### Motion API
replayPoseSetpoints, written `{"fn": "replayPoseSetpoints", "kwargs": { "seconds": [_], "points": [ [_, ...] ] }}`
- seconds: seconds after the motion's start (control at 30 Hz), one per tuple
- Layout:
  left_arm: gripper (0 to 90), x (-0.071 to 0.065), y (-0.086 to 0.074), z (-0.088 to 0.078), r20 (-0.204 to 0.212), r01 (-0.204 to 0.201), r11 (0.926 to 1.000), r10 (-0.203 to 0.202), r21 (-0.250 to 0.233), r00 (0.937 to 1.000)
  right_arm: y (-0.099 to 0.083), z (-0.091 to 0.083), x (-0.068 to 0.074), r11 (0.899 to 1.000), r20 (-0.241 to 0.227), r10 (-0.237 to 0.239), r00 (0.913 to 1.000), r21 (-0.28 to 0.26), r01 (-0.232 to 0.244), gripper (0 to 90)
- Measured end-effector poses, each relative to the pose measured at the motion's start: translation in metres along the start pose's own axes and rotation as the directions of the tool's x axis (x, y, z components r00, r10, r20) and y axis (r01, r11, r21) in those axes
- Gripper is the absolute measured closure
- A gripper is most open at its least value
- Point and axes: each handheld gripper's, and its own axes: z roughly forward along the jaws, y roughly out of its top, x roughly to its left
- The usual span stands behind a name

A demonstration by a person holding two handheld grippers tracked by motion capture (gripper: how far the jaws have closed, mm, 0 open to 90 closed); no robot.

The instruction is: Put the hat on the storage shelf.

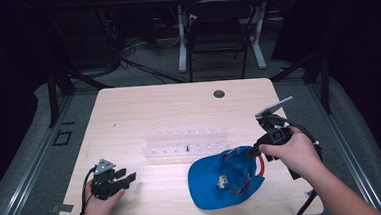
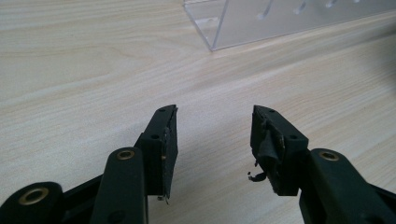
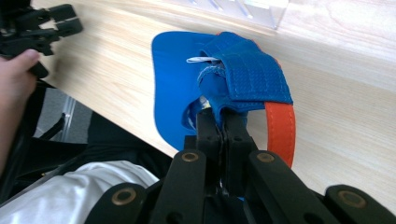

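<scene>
As seen from above, a soft, light cap (image 1: 223, 178) lies on the table (image 1: 144, 115), best taken at its rear band. Left tongs (image 2: 214, 140) are parted, empty. Right tongs (image 3: 223, 128) are clamped on cap fabric.

One blue cap (image 1: 225, 178), one clear acrylic rack (image 1: 186, 142) and two handheld grippers are counted on one bench (image 1: 143, 105).

Blue cap (image 1: 223, 178) with orange strap (image 3: 281, 130), pale wood-grain table (image 1: 143, 110), black fingers (image 2: 166, 140)
</scene>
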Motion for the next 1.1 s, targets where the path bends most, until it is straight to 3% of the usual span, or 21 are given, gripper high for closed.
{"fn": "replayPoseSetpoints", "kwargs": {
  "seconds": [0.23, 0.3, 0.47, 0.77, 1.1],
  "points": [
    [51.5, 0.000, 0.000, 0.000, 0.003, -0.004, 1.0000, 0.004, 0.004, 1.0000, 0.005, -0.015, 0.010, 1.000, -0.053, -0.015, 0.9985, -0.010, 0.014, 87.7],
    [51.5, 0.000, 0.000, 0.000, 0.001, -0.001, 1.0000, 0.001, -0.001, 1.0000, 0.006, -0.017, 0.015, 1.000, -0.046, -0.002, 0.9990, -0.029, 0.001, 87.7],
    [51.5, 0.000, 0.000, -0.001, 0.000, 0.003, 1.0000, -0.003, 0.005, 1.0000, 0.009, -0.024, 0.020, 1.000, -0.048, -0.019, 0.9987, -0.008, 0.019, 87.8],
    [51.5, 0.000, 0.000, 0.000, -0.001, 0.001, 1.0000, -0.001, 0.000, 1.0000, 0.013, -0.037, 0.032, 0.999, -0.057, -0.023, 0.9981, -0.028, 0.022, 87.9],
    [51.5, 0.000, 0.000, 0.000, -0.004, 0.001, 1.0000, -0.001, -0.001, 1.0000, 0.019, -0.053, 0.039, 0.999, -0.122, -0.012, 0.9924, -0.046, 0.006, 88.0]
  ]
}}
